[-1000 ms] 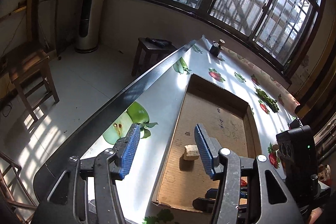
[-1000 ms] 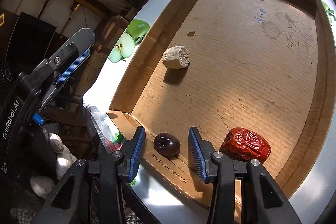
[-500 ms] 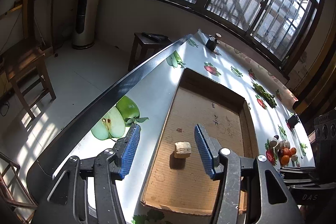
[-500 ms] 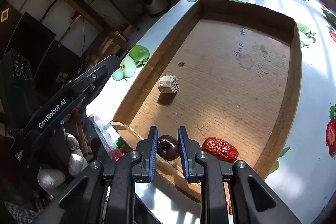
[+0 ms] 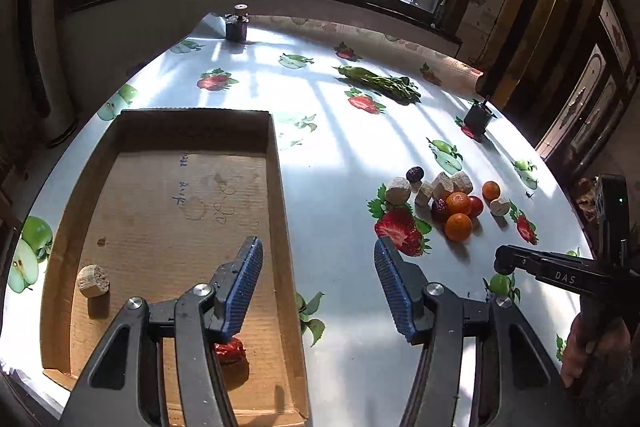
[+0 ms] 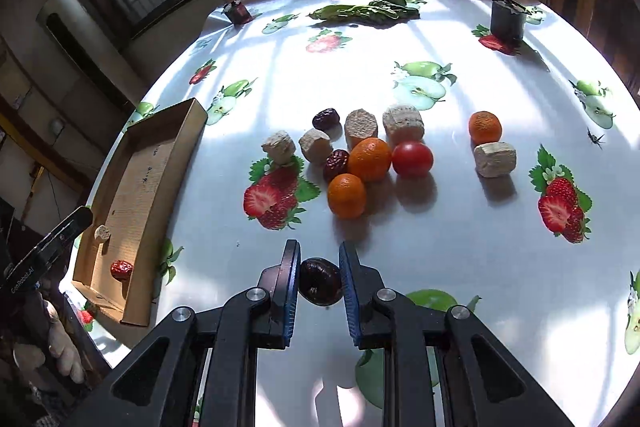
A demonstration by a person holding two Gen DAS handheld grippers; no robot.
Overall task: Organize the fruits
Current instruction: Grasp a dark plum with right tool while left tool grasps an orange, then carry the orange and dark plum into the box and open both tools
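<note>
Barely begun — 1 red date point(image 6: 121, 269) and 1 pale chunk point(image 6: 102, 232) in the cardboard tray point(image 6: 160, 163), right tongs point(image 6: 319, 281) clamped on a dark date point(image 6: 320, 281) above the desk point(image 6: 460, 239), left tongs point(image 5: 318, 285) opening and empty; left in the pile: 3 oranges, 1 tomato, 2 dates, 5 chunks.

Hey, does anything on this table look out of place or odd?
Yes: pale cut chunks lie mixed with the oranges and dates, though they look unlike fruit, and one chunk already sits in the cardboard tray.
</note>
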